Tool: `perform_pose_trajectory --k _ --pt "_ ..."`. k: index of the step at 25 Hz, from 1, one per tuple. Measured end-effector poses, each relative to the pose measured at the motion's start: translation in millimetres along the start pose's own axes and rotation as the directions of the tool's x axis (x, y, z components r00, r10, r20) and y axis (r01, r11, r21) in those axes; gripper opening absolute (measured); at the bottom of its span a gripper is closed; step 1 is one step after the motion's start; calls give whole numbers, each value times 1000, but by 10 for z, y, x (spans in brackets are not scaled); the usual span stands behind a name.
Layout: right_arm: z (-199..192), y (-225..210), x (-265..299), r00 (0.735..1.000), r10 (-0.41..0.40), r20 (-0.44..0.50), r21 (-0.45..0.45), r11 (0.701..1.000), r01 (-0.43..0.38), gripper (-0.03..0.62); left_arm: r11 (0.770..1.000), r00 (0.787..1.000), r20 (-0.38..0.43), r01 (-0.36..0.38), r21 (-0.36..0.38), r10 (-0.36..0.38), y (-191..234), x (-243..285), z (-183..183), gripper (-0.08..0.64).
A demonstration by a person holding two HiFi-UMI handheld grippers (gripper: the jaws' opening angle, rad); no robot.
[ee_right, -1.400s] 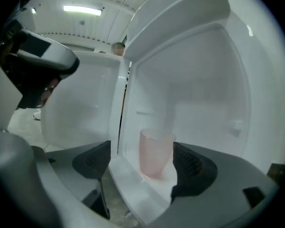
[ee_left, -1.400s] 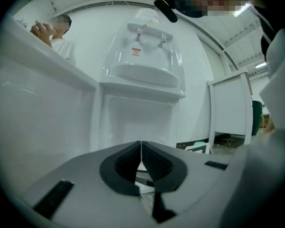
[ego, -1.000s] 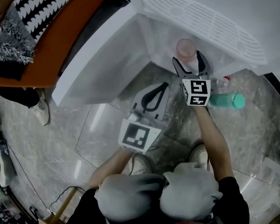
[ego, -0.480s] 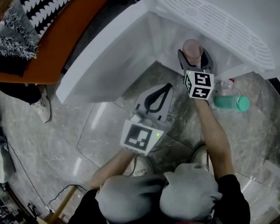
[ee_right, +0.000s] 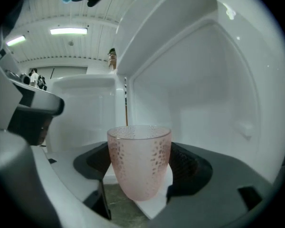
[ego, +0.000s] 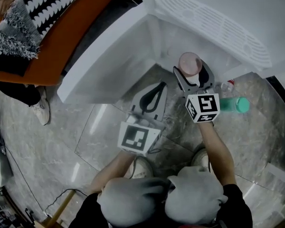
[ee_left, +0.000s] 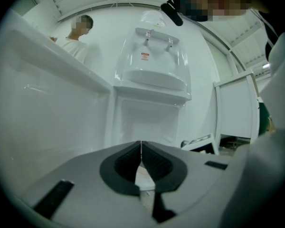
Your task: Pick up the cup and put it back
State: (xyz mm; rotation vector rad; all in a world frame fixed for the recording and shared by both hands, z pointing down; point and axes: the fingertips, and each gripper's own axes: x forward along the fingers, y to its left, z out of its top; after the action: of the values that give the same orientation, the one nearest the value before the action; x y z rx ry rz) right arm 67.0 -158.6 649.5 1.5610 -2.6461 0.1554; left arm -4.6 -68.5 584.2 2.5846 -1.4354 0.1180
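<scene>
In front of the open fridge (ego: 109, 56), your right gripper (ego: 193, 76) clamps the pink cup (ee_right: 139, 160) upright; your left gripper (ee_left: 141, 156), just outside it, is closed on nothing.

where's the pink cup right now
The frosted pink speckled cup is clamped in the right tool, upper right of centre in the head view, by the open white cabinet, with a teal bottle on the floor nearby.

The cup (ee_right: 138, 160) is frosted pale pink with darker speckles, the open cabinet (ego: 109, 56) plain white, the bottle (ego: 236, 104) teal, the floor (ego: 61, 141) veined grey marble, and the cloth (ego: 47, 1) black-and-white wavy-striped over an orange surface (ego: 61, 37).
</scene>
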Motion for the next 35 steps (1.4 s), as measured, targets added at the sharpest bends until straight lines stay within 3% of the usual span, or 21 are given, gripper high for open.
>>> perform_pose_trajectory --k 7,14,23,29,35 --pt "455 557 -643 983 180 30 -29 983 -180 380 999 999 15 -32 8 32 29 -23 66 14" --pt "761 662 -1010 975 216 44 -14 976 -215 380 998 999 43 -30 57 27 12 -58 123 14" --pt "1164 605 -1071 967 255 -1 -30 966 -255 380 997 997 11 -77 6 77 123 -89 336 14" --pt "2131 778 -1243 946 319 -50 -3 947 -320 380 981 983 -25 -182 -66 181 263 -428 1240 14" --pt "3510 1129 -1471 942 327 -75 21 945 -326 380 975 977 -30 -213 -60 211 59 -948 2728 14"
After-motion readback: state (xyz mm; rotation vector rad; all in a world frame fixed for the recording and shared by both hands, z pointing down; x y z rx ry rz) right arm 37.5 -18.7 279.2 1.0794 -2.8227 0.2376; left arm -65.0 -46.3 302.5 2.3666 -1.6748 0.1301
